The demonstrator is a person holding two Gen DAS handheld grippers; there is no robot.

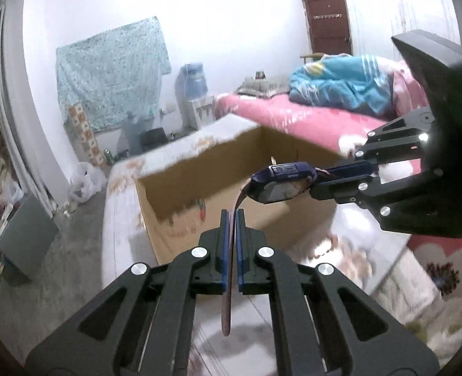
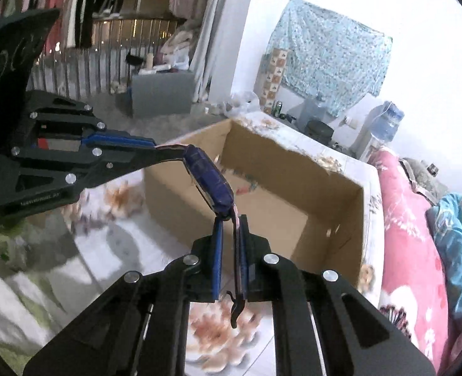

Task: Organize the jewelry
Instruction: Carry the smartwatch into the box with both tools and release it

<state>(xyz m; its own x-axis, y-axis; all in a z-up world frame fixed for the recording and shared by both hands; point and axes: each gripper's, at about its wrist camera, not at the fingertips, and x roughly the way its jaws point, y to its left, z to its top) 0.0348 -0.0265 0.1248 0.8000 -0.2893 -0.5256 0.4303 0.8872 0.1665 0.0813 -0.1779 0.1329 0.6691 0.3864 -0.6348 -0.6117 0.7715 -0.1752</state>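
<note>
Left wrist view puts your left gripper (image 1: 232, 219) clamped on one strap (image 1: 228, 282) of a blue wristwatch (image 1: 282, 180), the strap's free end hanging out below the pads. Your right gripper (image 1: 350, 175) comes in from the right and grips the watch's other strap, so the watch is slung in the air between the two tools, above the near edge of the open cardboard box (image 1: 199, 185).

In the right wrist view the same holds from the other side: your right gripper (image 2: 229, 232) is closed on the pink-lined strap (image 2: 238, 250), with the buckle end (image 2: 235, 310) dangling beneath, and the left gripper (image 2: 149, 144) pinches the far strap, the watch case (image 2: 209, 181) tilted between them.

The box sits on a flowered cloth (image 2: 218, 338); little can be made out inside it.

To do this step well, I judge you should keep both grips firm and move the two hands together, so the straps neither twist nor slip. Carry the watch over the middle of the box, lower it until it is near the bottom, then let go with one side first and the other after, so it lands flat rather than dropping on its face.
</note>
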